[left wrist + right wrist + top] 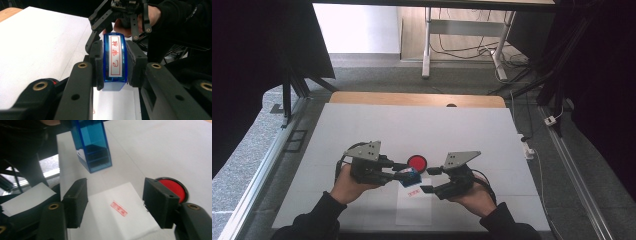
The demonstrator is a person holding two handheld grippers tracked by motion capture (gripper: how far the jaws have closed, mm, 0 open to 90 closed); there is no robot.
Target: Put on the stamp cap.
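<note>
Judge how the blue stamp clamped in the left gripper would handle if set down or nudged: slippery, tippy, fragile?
The blue stamp looks like smooth hard plastic, so probably stiff and somewhat slippery between the pads. Tall and narrow, it may tip if nudged. Its hollow, see-through body suggests it is light.

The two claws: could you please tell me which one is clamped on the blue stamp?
The left claw: its pads press both sides of the blue stamp, lifted above the paper sheet. The right claw stands open with nothing between its pads.
</note>
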